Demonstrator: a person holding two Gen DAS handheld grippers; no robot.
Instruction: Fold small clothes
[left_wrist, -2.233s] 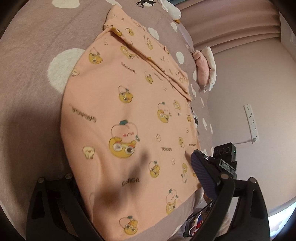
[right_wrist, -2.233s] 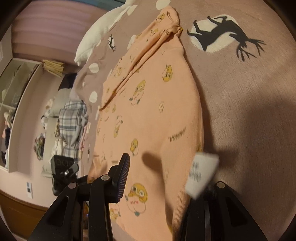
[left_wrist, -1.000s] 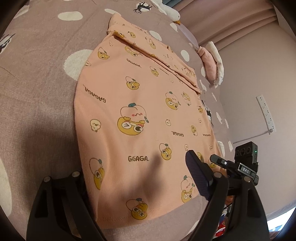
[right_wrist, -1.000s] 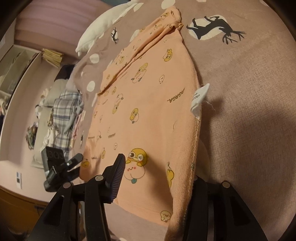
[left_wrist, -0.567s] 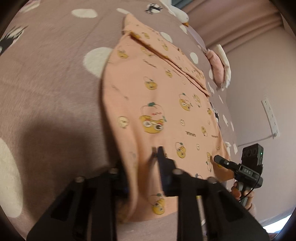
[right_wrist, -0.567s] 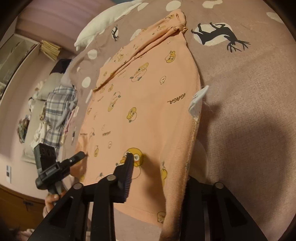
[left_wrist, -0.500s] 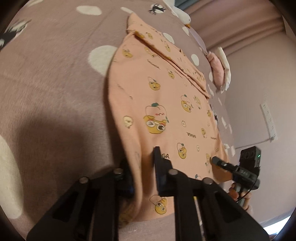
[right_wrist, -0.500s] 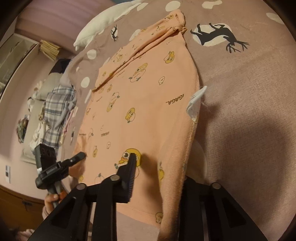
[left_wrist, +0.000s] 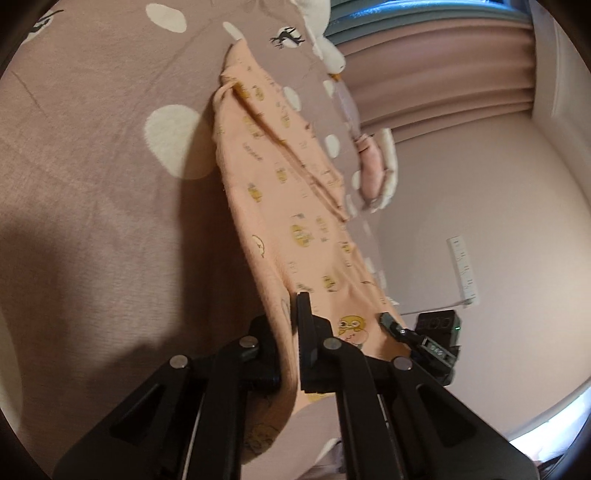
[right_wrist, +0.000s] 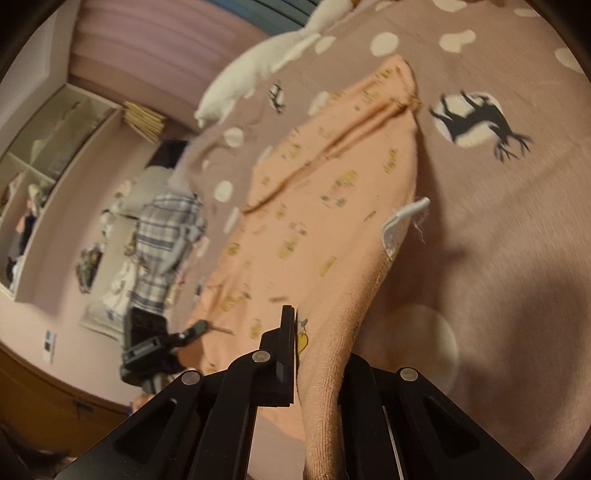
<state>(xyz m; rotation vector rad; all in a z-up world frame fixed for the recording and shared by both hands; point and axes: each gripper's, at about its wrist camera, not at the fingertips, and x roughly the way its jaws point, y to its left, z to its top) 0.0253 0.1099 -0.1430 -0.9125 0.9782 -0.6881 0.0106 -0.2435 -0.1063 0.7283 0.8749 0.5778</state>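
Observation:
A peach child's top (left_wrist: 288, 206) printed with yellow cartoon figures lies lengthwise on the mauve spotted bed cover (left_wrist: 92, 184). My left gripper (left_wrist: 286, 317) is shut on the top's near left hem corner, and the cloth rises off the bed there. In the right wrist view the same top (right_wrist: 314, 221) shows a white care label (right_wrist: 402, 221) on its right edge. My right gripper (right_wrist: 321, 343) has its jaws closing, with the near right hem corner pinched between them and lifted. Each view also shows the other gripper holding the opposite corner.
A white plush (right_wrist: 258, 62) lies at the far end of the bed, and a pink and white soft item (left_wrist: 376, 166) at its side. Plaid clothes (right_wrist: 162, 240) and open shelves (right_wrist: 44, 155) stand beyond the left edge. Pleated curtains (left_wrist: 443, 74) hang behind.
Both grippers went from open over the near hem to shut on its two corners. The hem has come up off the bed, and the left gripper has rolled.

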